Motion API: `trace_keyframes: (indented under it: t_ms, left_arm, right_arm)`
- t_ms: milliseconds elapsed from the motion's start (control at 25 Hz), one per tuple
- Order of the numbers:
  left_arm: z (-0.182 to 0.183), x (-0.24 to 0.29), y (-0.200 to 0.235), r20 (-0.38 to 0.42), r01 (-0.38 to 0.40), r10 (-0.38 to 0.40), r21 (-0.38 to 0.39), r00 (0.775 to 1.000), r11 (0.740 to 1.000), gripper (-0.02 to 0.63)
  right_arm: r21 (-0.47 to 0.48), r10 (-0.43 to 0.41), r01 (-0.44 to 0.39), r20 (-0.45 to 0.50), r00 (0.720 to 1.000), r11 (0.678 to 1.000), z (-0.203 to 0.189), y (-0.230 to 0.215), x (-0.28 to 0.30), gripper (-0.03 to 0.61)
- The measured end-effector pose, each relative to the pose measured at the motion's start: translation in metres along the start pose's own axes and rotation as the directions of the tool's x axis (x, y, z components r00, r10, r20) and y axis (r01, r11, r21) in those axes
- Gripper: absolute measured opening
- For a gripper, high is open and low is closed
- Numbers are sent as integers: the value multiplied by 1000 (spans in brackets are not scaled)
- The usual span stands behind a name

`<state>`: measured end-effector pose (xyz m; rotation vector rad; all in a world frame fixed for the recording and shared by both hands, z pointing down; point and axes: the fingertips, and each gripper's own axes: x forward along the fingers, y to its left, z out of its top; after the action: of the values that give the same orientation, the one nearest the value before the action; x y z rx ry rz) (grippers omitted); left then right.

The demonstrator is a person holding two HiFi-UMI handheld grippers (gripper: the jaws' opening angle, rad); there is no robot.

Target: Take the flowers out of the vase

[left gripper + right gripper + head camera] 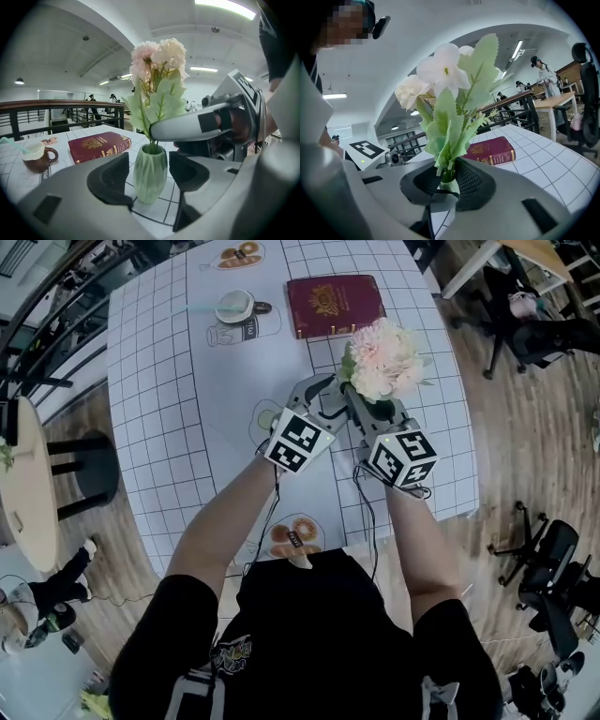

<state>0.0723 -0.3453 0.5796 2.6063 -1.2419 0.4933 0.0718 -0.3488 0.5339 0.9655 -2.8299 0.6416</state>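
Note:
A bunch of pale pink and white flowers (382, 360) with green leaves stands in a small ribbed green vase (150, 172) on the table. In the right gripper view, my right gripper (445, 177) is shut on the flower stems (447, 174) just above the vase's mouth. My left gripper (149, 177) is open, with the vase between its pads and a gap on each side. From the head view both grippers, left (330, 395) and right (375, 407), meet under the blooms, which hide the vase.
A maroon book (334, 304) lies just beyond the flowers, and a brown cup (234, 306) stands to its left. The white grid tablecloth (150, 381) ends close to my right arm. Office chairs (548, 559) stand on the wooden floor at right.

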Motion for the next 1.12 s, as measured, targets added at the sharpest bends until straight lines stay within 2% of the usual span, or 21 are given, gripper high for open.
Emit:
trace_keyframes:
  t_ms: [160,360,720,1120]
  left_arm:
    - [-1,2,-2,-7,5,-5,2,1000,1000,219]
    - [-1,1,-3,-9,9,-9,5,1000,1000,218]
    - [-3,2,-2,-17,16,-16,10,1000,1000,216]
    - [-4,4,-2,-23,26,-26,5,999,1000,218]
  right_arm:
    - [-3,3,-3,-5,1000,1000,0,3,0,84]
    - [-2,-11,11,15,1000,1000,7,3,-4,83]
    - [-16,-22,23,110,994,1000,47,11,-20,80]
    - [32,-36,29,213,976,999,91,20,-46,77]
